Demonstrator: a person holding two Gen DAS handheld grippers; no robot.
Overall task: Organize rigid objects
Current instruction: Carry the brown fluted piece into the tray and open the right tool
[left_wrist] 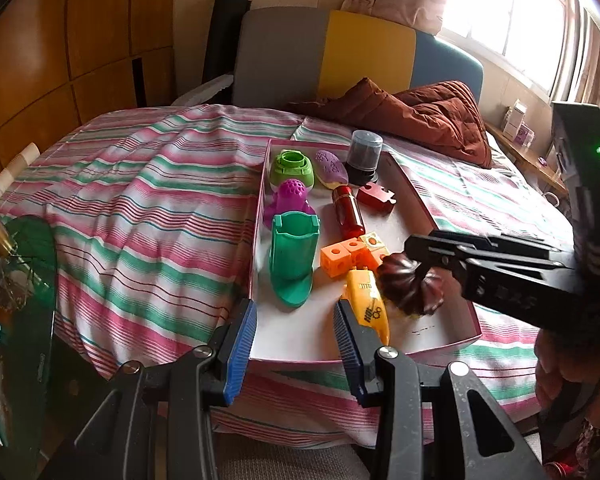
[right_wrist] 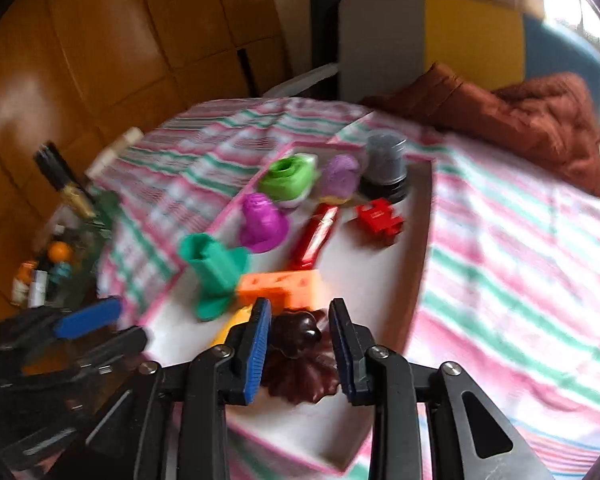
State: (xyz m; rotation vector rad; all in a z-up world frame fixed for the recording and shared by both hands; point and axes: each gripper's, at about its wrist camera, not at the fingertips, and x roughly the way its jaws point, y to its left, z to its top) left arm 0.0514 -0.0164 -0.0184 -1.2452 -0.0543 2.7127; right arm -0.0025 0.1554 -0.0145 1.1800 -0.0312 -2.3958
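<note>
A shallow pink-rimmed tray (left_wrist: 416,204) lies on a bed covered with a striped sheet (left_wrist: 148,200), and the toys are gathered inside it. The right hand-held gripper (right_wrist: 300,344) reaches into the tray's near right part with a dark brown ridged toy (right_wrist: 300,356) between its blue pads; the jaws stand slightly apart and do not seem to press on it, though the right wrist view is blurred. In the left wrist view the same brown toy (left_wrist: 410,286) rests on the tray floor just beside a yellow toy (left_wrist: 370,300) and near a row of orange cubes (left_wrist: 350,254). The left hand-held gripper (left_wrist: 296,332) hovers at the tray's near edge, jaws spread and empty. Farther back in the tray are a teal holder (left_wrist: 294,260), a purple piece (left_wrist: 288,200), a green ring-shaped piece (left_wrist: 292,166), a red cylinder (left_wrist: 348,212), a red puzzle piece (left_wrist: 376,196) and a dark capped jar (left_wrist: 366,152)
</note>
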